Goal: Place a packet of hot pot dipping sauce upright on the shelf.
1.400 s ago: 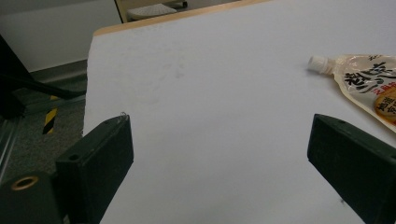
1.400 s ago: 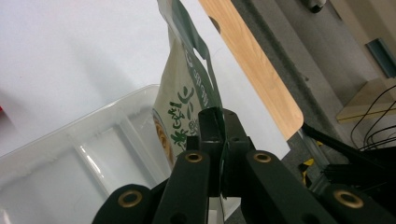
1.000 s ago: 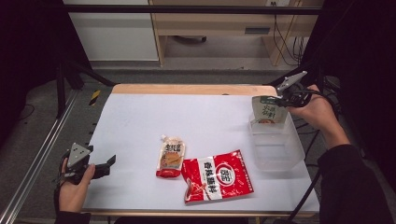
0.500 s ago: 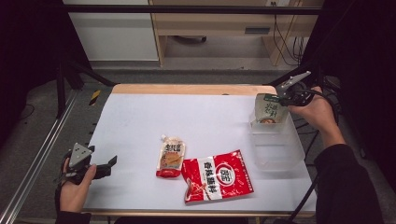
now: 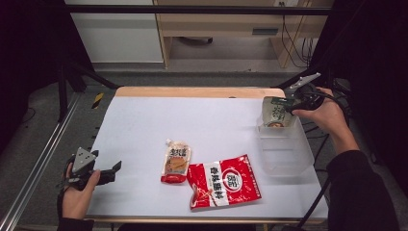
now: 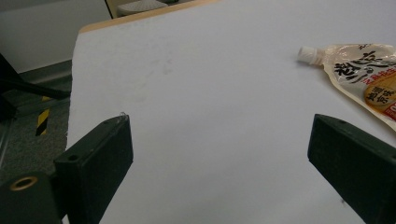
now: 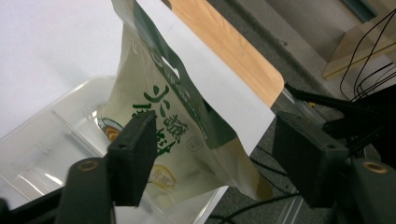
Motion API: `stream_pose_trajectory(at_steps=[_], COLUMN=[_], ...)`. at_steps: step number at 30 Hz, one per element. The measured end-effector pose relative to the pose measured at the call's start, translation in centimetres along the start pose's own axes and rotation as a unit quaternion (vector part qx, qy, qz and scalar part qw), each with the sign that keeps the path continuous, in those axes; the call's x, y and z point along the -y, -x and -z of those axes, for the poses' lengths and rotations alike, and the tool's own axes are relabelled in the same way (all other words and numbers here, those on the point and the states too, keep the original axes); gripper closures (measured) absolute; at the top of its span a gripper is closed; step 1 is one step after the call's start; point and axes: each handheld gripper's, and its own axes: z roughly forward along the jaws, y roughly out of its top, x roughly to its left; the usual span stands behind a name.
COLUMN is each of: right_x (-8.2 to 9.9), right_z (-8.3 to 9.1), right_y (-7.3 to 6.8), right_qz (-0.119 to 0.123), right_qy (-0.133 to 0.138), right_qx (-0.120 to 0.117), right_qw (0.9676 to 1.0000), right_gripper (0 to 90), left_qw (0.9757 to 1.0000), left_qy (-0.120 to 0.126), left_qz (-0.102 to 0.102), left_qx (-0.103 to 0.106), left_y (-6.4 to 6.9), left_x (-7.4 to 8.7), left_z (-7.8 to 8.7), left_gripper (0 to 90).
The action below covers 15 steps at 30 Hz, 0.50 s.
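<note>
high view: the green pouch (image 5: pixel 276 111) stands in the clear bin (image 5: pixel 285 153) at 2 o'clock on the white surface (image 5: pixel 216 125), just released by the right gripper (image 5: pixel 294 103); next, i judge, fetch the spouted pouch (image 5: pixel 176 162) or glossy red bag (image 5: pixel 223 181). left gripper view: left gripper (image 6: pixel 219 163) fingers spread, empty. right gripper view: fingers have just been opening, pouch between them, unpinched.

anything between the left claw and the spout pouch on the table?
No. In the high view, bare white table lies between the left claw and the spout pouch; the left gripper view shows the same.
</note>
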Motion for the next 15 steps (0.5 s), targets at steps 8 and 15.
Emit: stream_pose_trajectory(at_steps=[8, 15], right_x=[-1.2, -2.0], right_z=[3.8, 7.9], right_y=[-1.9, -7.7], right_qz=[0.008, 0.039], right_qy=[0.061, 0.129], right_qx=[0.020, 0.013], right_qw=[0.9979, 0.9908], right_gripper=[19.7, 11.9], left_qw=[0.9999, 0.9992], left_qy=[-0.004, -0.010], left_qz=[-0.009, -0.026], left_qx=[0.011, 0.027], left_y=[0.5, 1.5], left_x=[-0.2, -0.5], left_z=[-0.2, -0.4], left_gripper=[6.6, 6.5])
